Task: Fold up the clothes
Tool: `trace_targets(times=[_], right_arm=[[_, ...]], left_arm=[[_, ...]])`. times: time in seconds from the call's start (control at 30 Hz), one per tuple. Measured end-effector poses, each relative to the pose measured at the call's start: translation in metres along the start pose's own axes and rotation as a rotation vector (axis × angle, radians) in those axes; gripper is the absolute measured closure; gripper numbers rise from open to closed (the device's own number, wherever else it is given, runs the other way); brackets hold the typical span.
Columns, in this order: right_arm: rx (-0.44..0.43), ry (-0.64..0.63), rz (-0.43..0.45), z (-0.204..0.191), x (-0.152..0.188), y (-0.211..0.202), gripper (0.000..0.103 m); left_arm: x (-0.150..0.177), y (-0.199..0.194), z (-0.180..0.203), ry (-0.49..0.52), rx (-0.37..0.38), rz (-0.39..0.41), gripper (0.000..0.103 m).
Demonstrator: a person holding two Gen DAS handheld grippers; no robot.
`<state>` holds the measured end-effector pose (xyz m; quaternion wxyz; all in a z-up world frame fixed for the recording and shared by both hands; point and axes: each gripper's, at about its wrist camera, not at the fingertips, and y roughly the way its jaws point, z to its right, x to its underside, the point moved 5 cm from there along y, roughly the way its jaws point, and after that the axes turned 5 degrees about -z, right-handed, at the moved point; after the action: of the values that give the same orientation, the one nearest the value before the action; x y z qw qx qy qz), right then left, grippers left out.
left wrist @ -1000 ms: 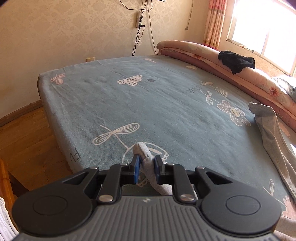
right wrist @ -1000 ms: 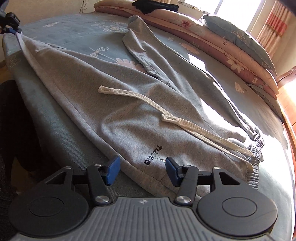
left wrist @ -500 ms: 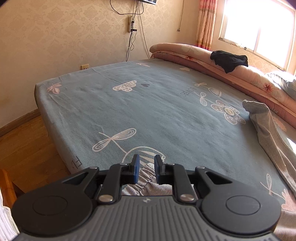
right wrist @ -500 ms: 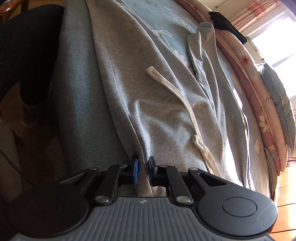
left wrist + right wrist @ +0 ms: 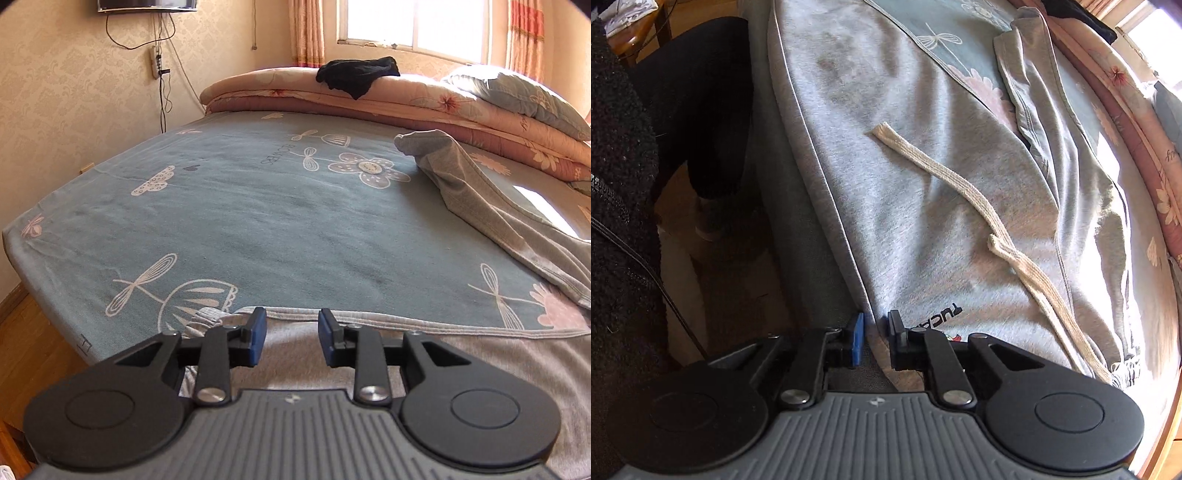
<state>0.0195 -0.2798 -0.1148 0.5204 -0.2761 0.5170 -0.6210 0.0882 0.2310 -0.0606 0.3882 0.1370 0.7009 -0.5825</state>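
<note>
Right wrist view: grey sweatpants [image 5: 923, 206] lay spread along bed's [image 5: 798, 229] near edge. Right gripper [image 5: 875, 341] had just reopened, hem between its jaws, unpinched. Left gripper [image 5: 289, 341] parted over the cuff end, empty. Soft, limp fleece; best pinched at hems.

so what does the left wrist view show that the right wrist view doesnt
Only the left wrist view: the left gripper, jaws apart and just opening over the trouser leg, a wall power strip, the window and the wide bare stretch of blue sheet.

Only the right wrist view: the right gripper, jaws slightly apart around the trousers' side seam, the cream drawstring, black lettering and the person's dark-trousered leg.

Both: the grey trousers, pink quilt and black garment.
</note>
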Motion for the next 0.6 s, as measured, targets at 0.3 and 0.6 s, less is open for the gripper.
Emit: trace_targets(times=[0.3, 0.6], right_arm=[[0.104, 0.249, 0.214, 0.037, -0.015, -0.045, 0.050], [0.117, 0.670, 0.341, 0.090, -0.008, -0.015, 0.045]], left_arm=[[-0.023, 0.009, 0.134, 0.132, 0.469, -0.086, 0.056], [-0.026, 0.039, 0.311, 0.185, 0.863, -0.303, 0.049]])
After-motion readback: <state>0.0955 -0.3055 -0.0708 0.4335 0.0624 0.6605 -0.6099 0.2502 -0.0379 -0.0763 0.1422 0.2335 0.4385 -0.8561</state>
